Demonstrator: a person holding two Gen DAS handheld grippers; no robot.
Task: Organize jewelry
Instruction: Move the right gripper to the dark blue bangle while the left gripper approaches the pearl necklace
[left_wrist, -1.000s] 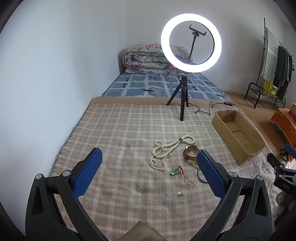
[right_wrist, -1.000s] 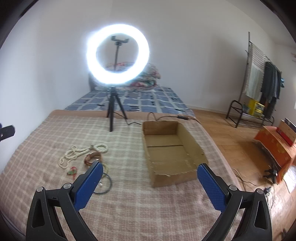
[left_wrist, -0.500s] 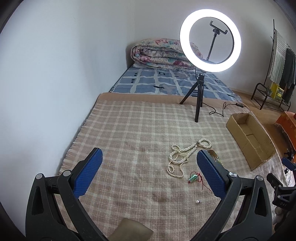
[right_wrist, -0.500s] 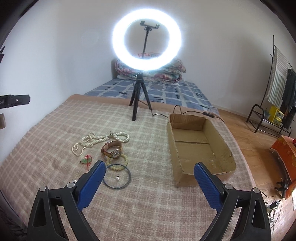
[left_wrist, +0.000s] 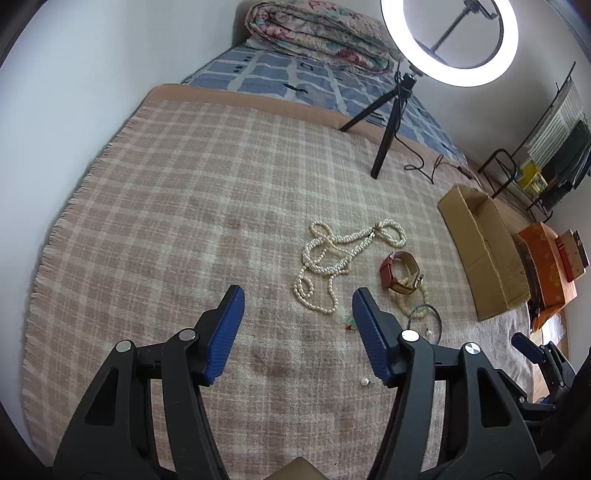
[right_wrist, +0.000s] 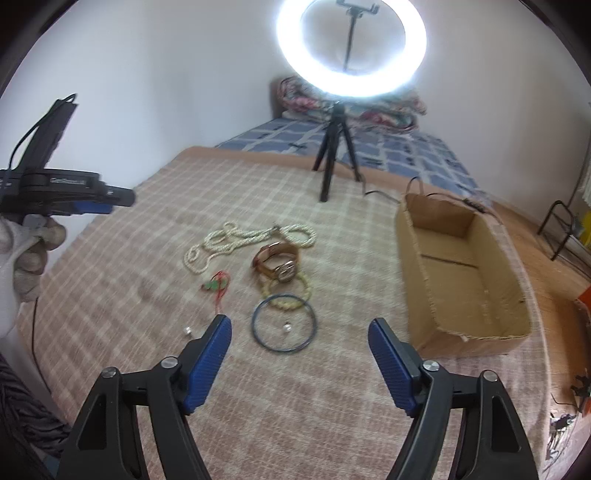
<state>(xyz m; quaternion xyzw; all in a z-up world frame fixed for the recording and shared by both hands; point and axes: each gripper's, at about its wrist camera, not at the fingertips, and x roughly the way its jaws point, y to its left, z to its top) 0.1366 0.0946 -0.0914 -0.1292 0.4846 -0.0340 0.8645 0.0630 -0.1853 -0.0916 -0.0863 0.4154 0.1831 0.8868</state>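
Jewelry lies on a checked blanket (left_wrist: 177, 206): a long pearl necklace (left_wrist: 334, 258) (right_wrist: 251, 240), a brown-strap watch (left_wrist: 400, 272) (right_wrist: 277, 262), a pale bead bracelet (right_wrist: 286, 293), a dark bangle (right_wrist: 284, 325) with a small pearl earring (right_wrist: 287, 326) inside it, a green charm on red string (right_wrist: 216, 284), and a loose pearl earring (left_wrist: 365, 382) (right_wrist: 188, 331). An open cardboard box (right_wrist: 461, 273) (left_wrist: 484, 251) stands to the right. My left gripper (left_wrist: 297, 295) is open and empty, just short of the necklace. My right gripper (right_wrist: 299, 325) is open and empty, above the bangle.
A ring light on a black tripod (right_wrist: 334, 162) (left_wrist: 388, 136) stands behind the jewelry, its cable (left_wrist: 424, 166) trailing to the box. A folded quilt (left_wrist: 314, 33) lies at the far end of the bed. A clothes rack (left_wrist: 546, 147) and orange boxes (left_wrist: 546, 266) stand on the right.
Both grippers have moved down and forward toward the jewelry. The left one has narrowed its opening and tilted downward. The right one now hovers over the bangle.
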